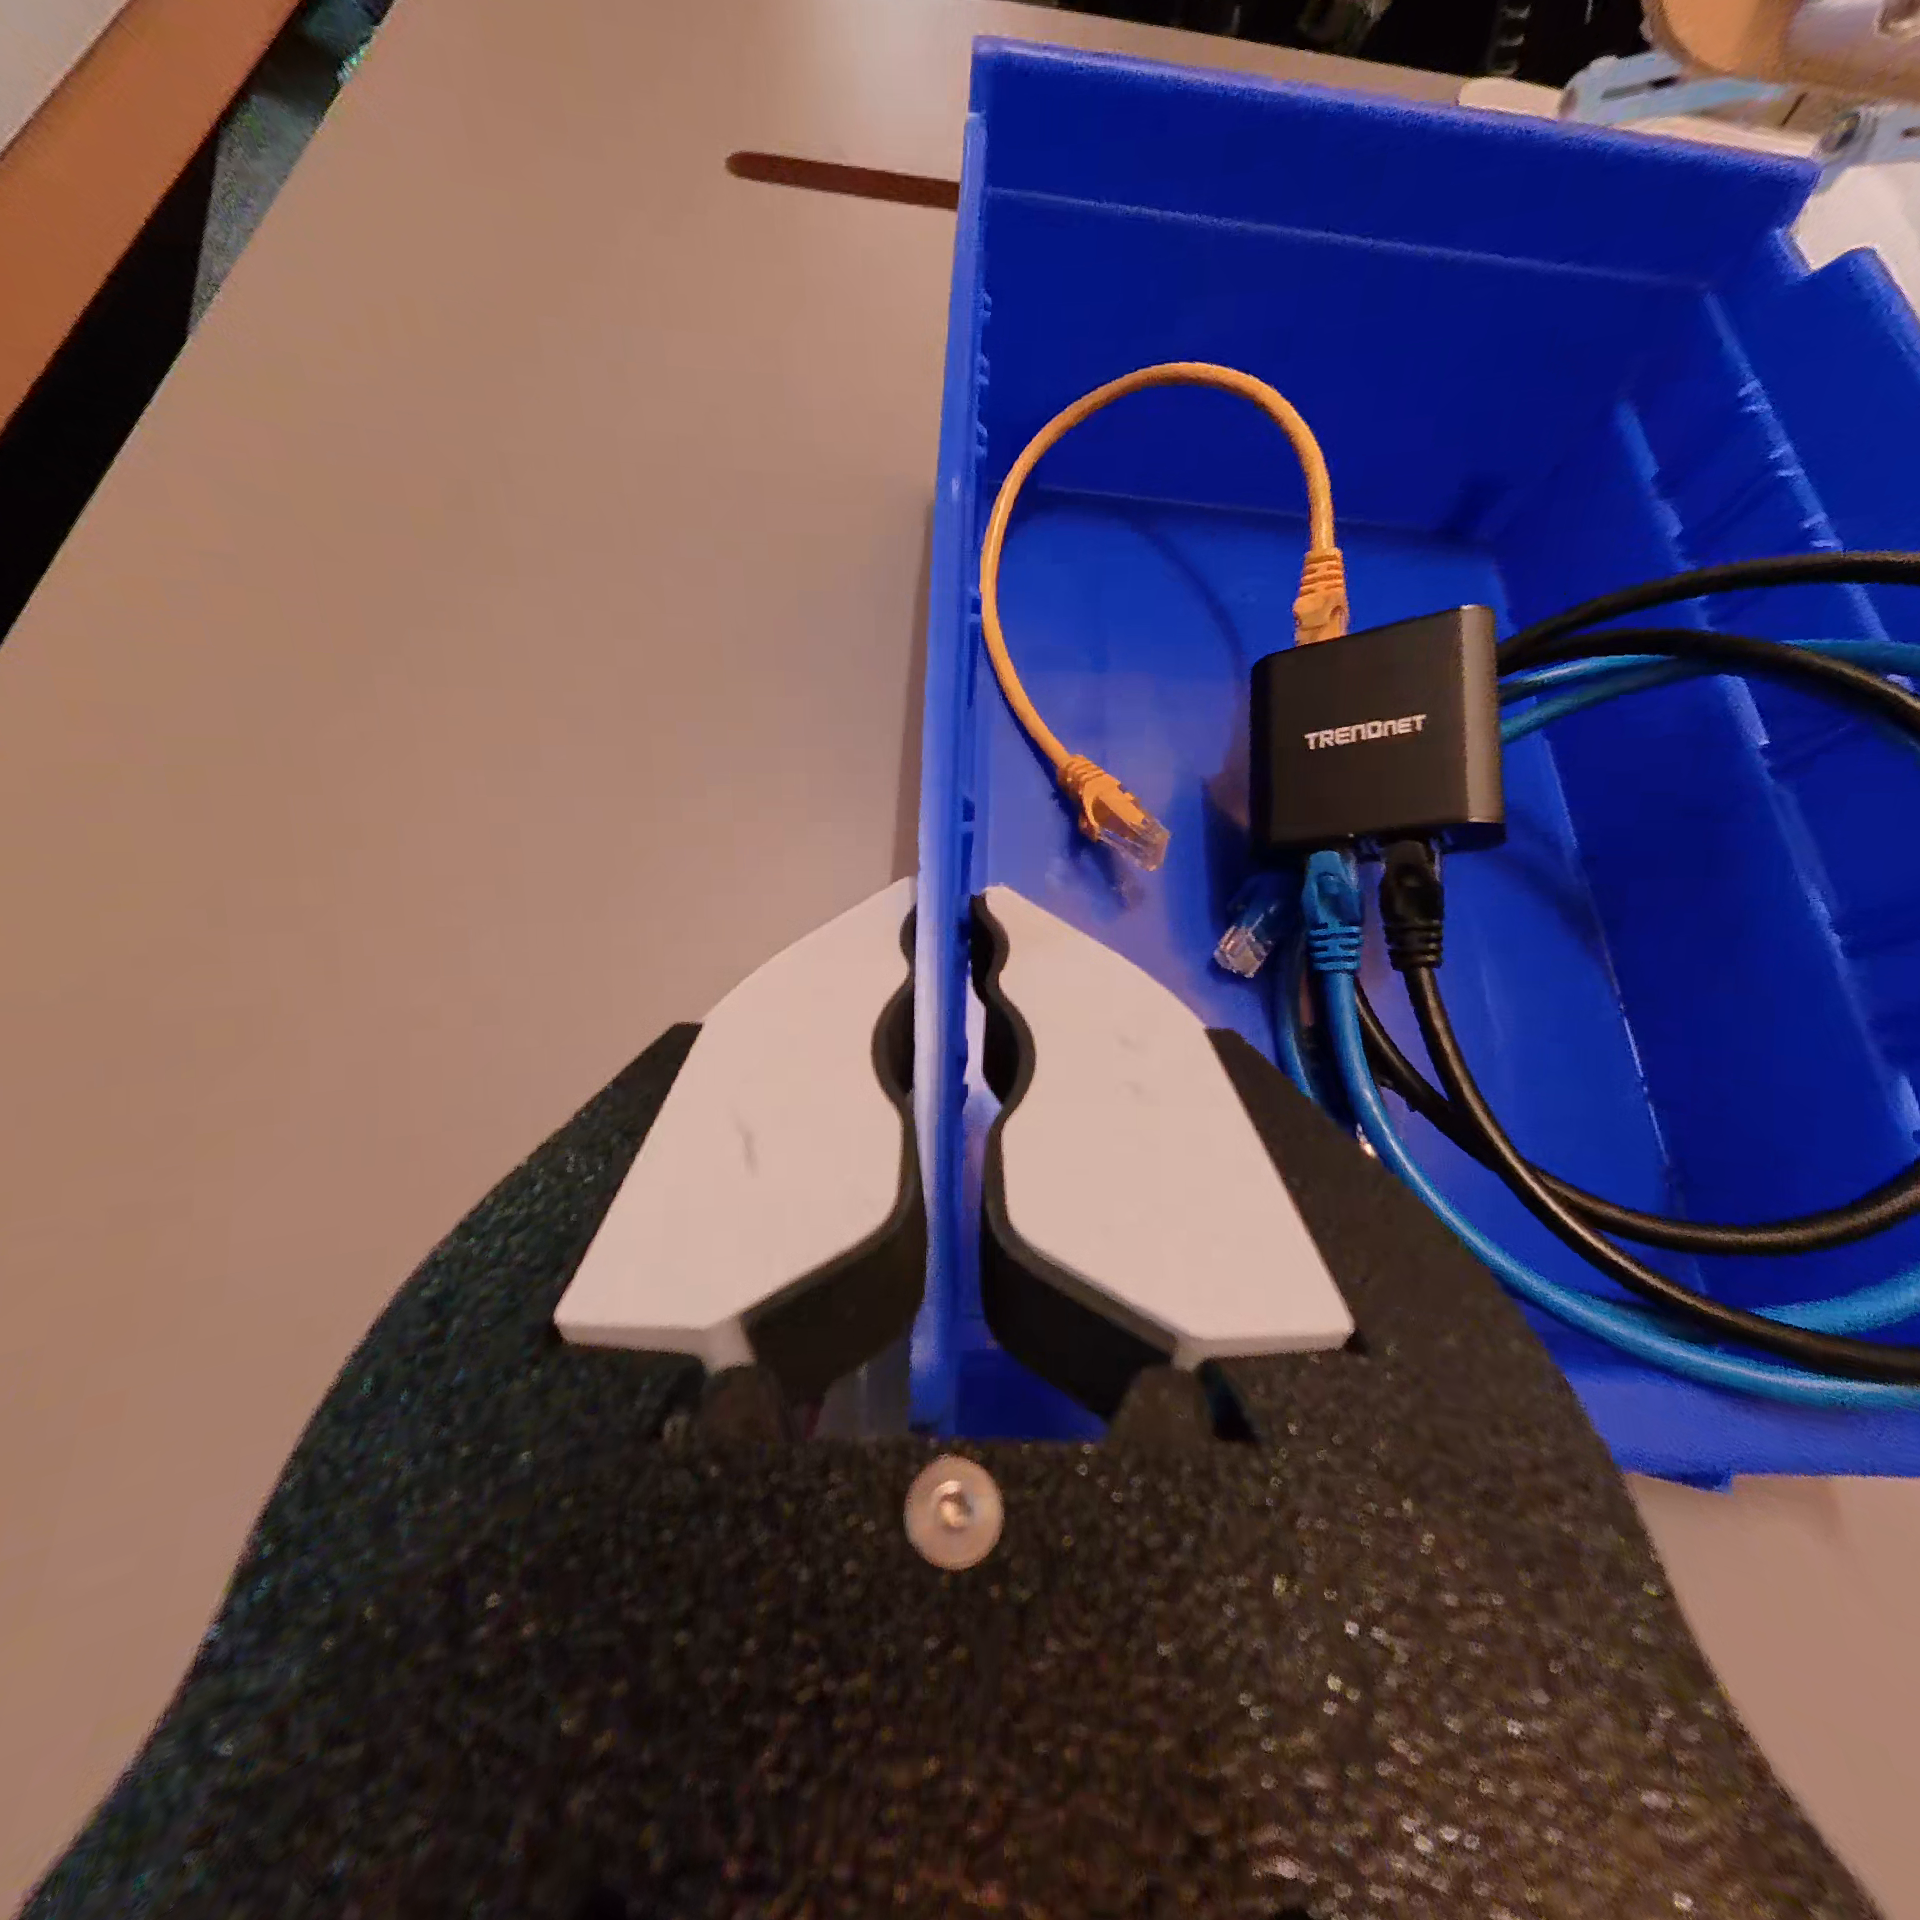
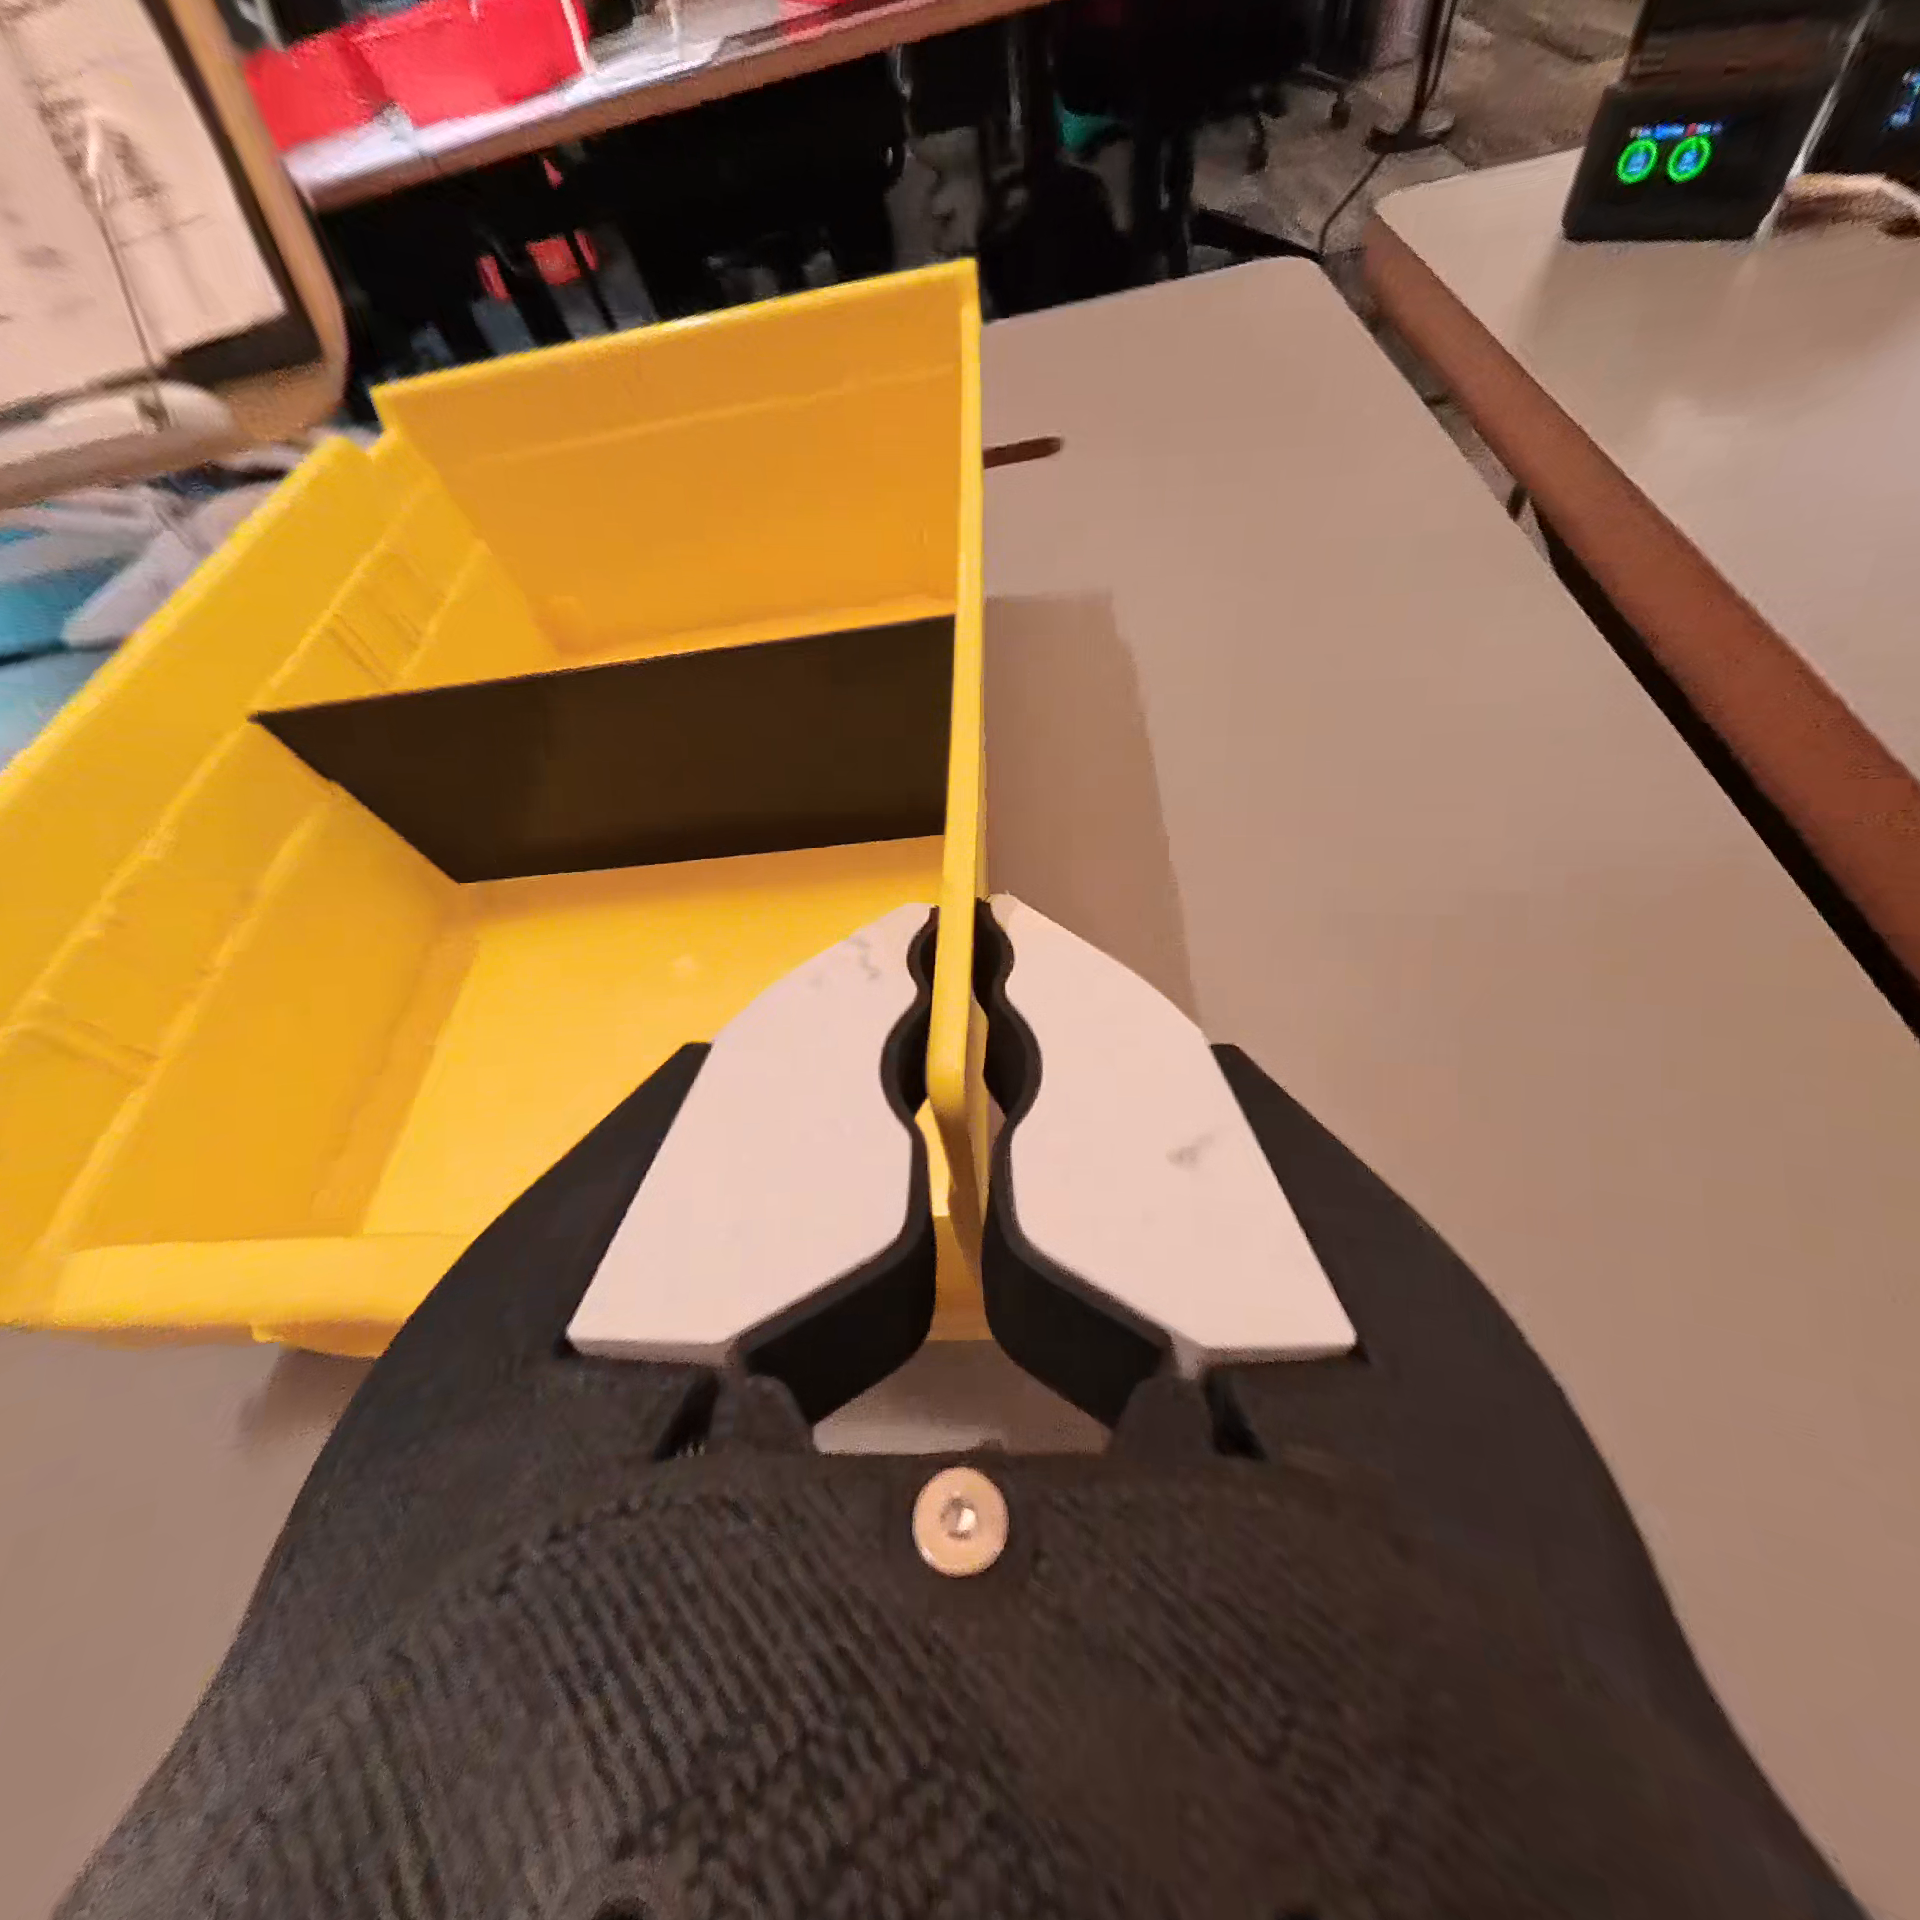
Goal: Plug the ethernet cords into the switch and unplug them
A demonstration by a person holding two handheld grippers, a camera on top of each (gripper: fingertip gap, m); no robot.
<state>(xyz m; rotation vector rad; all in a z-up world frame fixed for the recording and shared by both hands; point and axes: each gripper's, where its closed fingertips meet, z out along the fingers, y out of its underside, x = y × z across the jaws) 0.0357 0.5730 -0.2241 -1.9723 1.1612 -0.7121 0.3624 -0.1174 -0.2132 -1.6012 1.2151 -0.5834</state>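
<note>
A black switch (image 1: 1377, 727) lies inside a blue bin (image 1: 1351, 260). A short orange cord (image 1: 1039, 499) is plugged into its far side; the cord's other plug (image 1: 1117, 821) lies loose on the bin floor. A blue cord (image 1: 1335, 935) and a black cord (image 1: 1413, 914) are plugged into its near side. A loose clear plug (image 1: 1247, 930) lies beside them. My left gripper (image 1: 943, 899) is shut on the blue bin's left wall. My right gripper (image 2: 958, 914) is shut on the right wall of a yellow bin (image 2: 675, 499).
The yellow bin has a black divider (image 2: 623, 748) across its middle and nothing inside. Both bins stand on a grey table (image 1: 468, 623) with a dark slot (image 1: 842, 177). A second table (image 2: 1714, 416) with a small screen (image 2: 1673, 166) is at the right. Across from one pair of fingers to the other is roughly 75 centimetres.
</note>
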